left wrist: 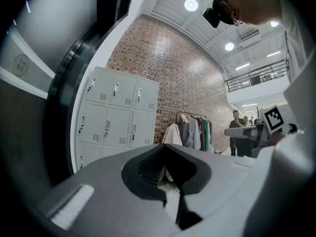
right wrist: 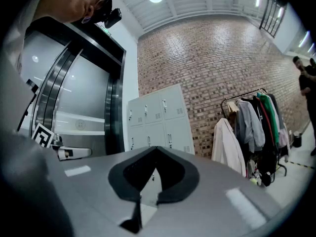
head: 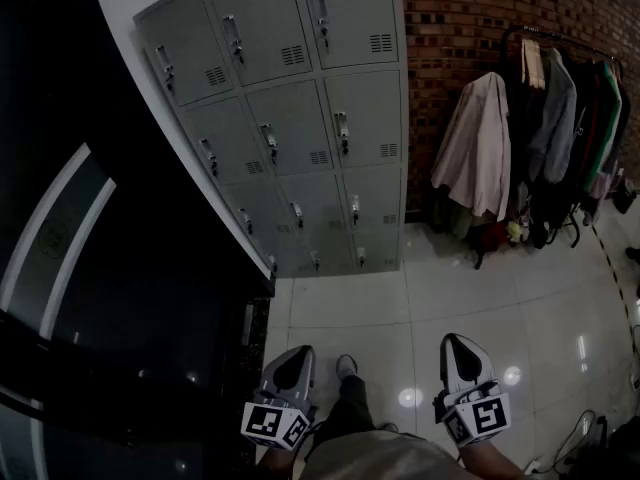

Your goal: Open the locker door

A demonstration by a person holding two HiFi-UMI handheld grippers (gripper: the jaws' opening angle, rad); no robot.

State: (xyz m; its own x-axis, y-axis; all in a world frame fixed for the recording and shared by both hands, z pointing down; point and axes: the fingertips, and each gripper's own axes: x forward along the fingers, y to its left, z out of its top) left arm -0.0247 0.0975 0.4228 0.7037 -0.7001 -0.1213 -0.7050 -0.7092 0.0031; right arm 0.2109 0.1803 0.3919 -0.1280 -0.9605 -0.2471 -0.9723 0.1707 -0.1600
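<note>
A grey bank of lockers stands against the brick wall several steps ahead of me, all doors closed, each with a small latch handle. It also shows in the left gripper view as the lockers and in the right gripper view as the lockers. My left gripper and right gripper hang low near my body, far from the lockers. Both are shut with nothing between their jaws, seen also as left gripper and right gripper.
A clothes rack with coats stands right of the lockers against the brick wall. A dark glass wall runs along the left. My shoe is on the glossy tile floor. Cables lie at the lower right.
</note>
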